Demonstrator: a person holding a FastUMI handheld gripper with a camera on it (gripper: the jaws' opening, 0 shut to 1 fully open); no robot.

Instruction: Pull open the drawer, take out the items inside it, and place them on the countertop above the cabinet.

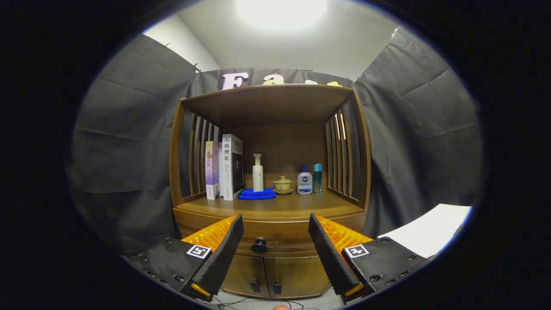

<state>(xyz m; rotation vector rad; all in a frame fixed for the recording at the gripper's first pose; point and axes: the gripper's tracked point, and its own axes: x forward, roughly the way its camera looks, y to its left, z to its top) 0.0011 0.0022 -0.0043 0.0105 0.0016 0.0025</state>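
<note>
Facing a wooden cabinet (269, 206) hung round with black cloth, under a bright ceiling light. Hovering short of the drawer (275, 241) with the gripper (275, 224) spread wide and gripping nothing; lining up its round dark knob (259, 245) between the fingers (224, 254), nearer the left one. Drawer sitting closed, just below the countertop (275, 206). Resting on that countertop: books (226, 168), blue cloth (257, 194), white pump bottle (258, 173), lidded cup (283, 185), two small bottles (310, 180). Two doors (275, 277) showing beneath the drawer.
</note>
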